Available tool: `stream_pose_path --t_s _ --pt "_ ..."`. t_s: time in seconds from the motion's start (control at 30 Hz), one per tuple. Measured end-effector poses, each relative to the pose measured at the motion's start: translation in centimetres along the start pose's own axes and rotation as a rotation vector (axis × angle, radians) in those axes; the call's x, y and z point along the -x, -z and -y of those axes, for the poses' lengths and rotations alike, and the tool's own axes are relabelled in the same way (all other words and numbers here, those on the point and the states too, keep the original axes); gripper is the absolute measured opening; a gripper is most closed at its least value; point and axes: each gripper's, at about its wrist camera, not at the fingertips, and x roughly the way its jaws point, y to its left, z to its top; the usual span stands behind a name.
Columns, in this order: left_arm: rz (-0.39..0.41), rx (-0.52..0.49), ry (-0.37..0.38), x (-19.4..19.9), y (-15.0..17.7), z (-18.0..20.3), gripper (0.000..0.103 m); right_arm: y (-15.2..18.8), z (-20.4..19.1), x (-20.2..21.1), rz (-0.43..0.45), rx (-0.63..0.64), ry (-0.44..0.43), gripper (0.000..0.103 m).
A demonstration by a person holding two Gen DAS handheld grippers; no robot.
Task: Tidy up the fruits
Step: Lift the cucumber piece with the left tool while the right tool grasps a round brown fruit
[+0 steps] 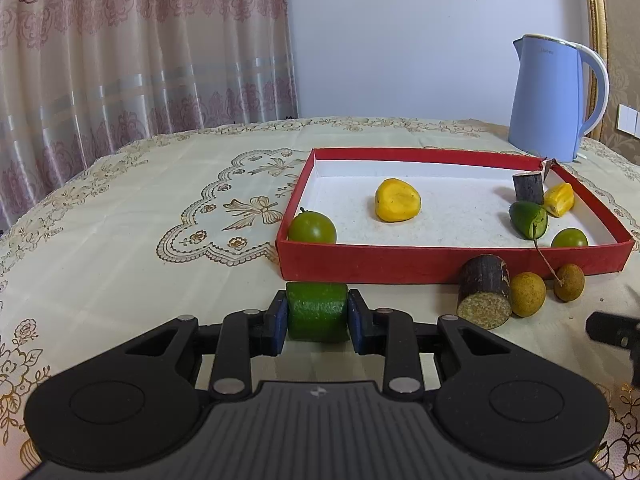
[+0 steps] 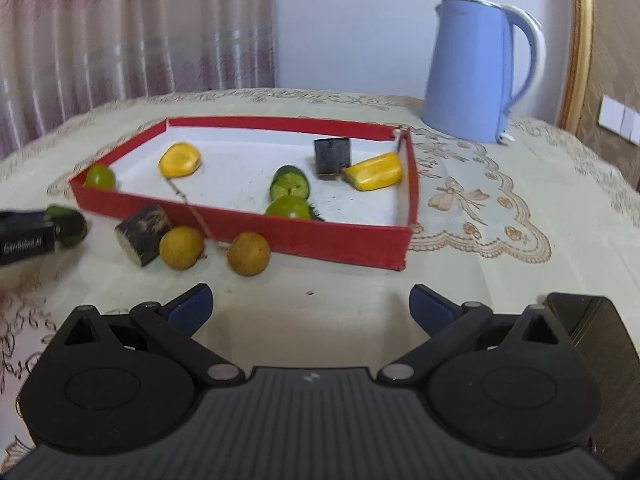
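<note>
My left gripper (image 1: 317, 312) is shut on a green cucumber chunk (image 1: 317, 307), just in front of the near wall of the red tray (image 1: 360, 266). Inside the tray lie a yellow fruit piece (image 1: 397, 200), a green round fruit (image 1: 312, 229), a green cut piece (image 1: 529, 219), a dark cylinder (image 1: 528, 186), another yellow piece (image 1: 559, 199) and a second green round fruit (image 1: 569, 237). Outside its front wall sit a dark sugarcane chunk (image 1: 485, 290) and two brown longans (image 1: 528, 294) (image 1: 569, 282). My right gripper (image 2: 310, 304) is open over bare cloth, with the longans (image 2: 248, 254) beyond it.
A light blue kettle (image 1: 554, 98) stands behind the tray at the back right. An embroidered cream tablecloth (image 1: 160, 216) covers the table, with a curtain (image 1: 120, 48) behind. The left gripper's body (image 2: 28, 238) shows at the left edge of the right wrist view.
</note>
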Motion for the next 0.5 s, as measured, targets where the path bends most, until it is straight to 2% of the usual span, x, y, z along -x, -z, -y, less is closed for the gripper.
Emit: stream_pose_path --t_s 0.23,0.27,0.33,0.4,0.43,0.5 --pt "-0.003 0.013 0.008 0.0 0.1 -0.2 0.03 -0.8 -0.5 -0.1 0.036 0.026 0.022 0.101" --pt "-0.004 0.014 0.009 0.0 0.1 -0.2 0.03 -0.9 -0.6 -0.2 0.035 0.031 0.025 0.098" --pt "-0.004 0.015 0.009 0.0 0.0 -0.2 0.03 -1.2 -1.0 -0.6 0.019 0.047 0.021 0.076" --pt "-0.004 0.016 0.01 0.0 0.0 -0.2 0.03 -1.3 -1.4 -1.1 0.003 0.068 0.014 0.064" --pt "-0.004 0.017 0.011 0.0 0.0 -0.3 0.03 -1.3 -1.7 -1.3 -0.004 0.08 0.011 0.059" --pt "-0.005 0.022 0.014 -0.1 0.0 -0.3 0.03 -1.4 -2.2 -1.5 -0.002 0.096 0.005 0.058"
